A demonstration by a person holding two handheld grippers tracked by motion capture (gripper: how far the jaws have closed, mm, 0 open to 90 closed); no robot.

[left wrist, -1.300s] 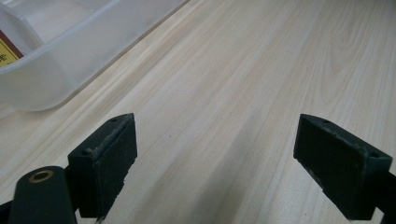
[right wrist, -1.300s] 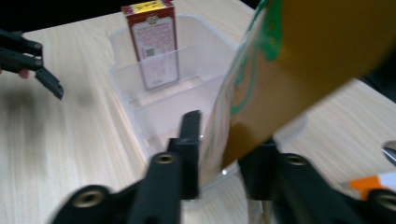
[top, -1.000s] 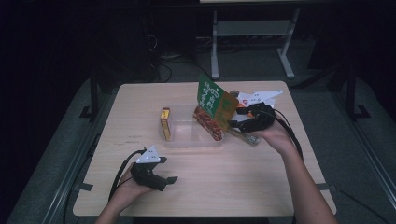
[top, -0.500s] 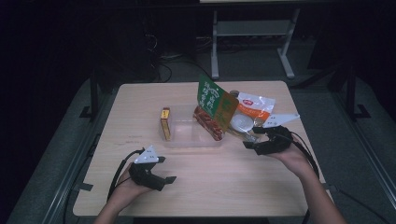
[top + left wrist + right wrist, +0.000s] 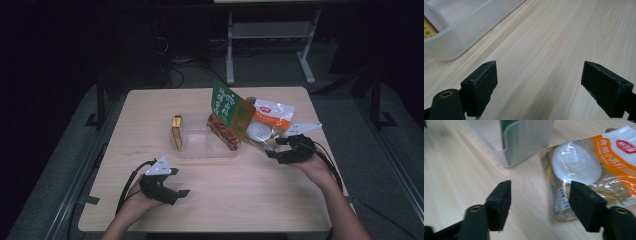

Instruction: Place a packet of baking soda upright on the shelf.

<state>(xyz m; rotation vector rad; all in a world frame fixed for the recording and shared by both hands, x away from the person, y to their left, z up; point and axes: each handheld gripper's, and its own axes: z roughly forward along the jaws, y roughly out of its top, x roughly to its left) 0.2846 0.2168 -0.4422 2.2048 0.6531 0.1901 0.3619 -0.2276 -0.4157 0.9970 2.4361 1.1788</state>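
An orange-and-white snack bag (image 5: 270, 117) with a white round piece inside lies on the table, right of the clear plastic bin (image 5: 200, 147). My right gripper (image 5: 274, 147) sits low at the bag's near edge. In the right gripper view the bag (image 5: 579, 167) has its near corner between the jaws of my right gripper (image 5: 540, 195). They have just been closing, but the pads are not pressing on the bag. My left gripper (image 5: 181, 182) rests at the near left of the table. Its jaws (image 5: 539, 75) are open over bare wood.
A green packet (image 5: 231, 107) and a red packet (image 5: 222, 132) lean in the bin's right end. A yellow-and-red box (image 5: 177, 132) stands at its left end. The bin's wall (image 5: 461, 32) lies ahead of the left gripper. The bin's corner (image 5: 529, 140) is just beyond the right gripper.
My right gripper has drawn back from the bin toward the near right and sunk lower, uncovering the orange bag. The left gripper has stayed put.
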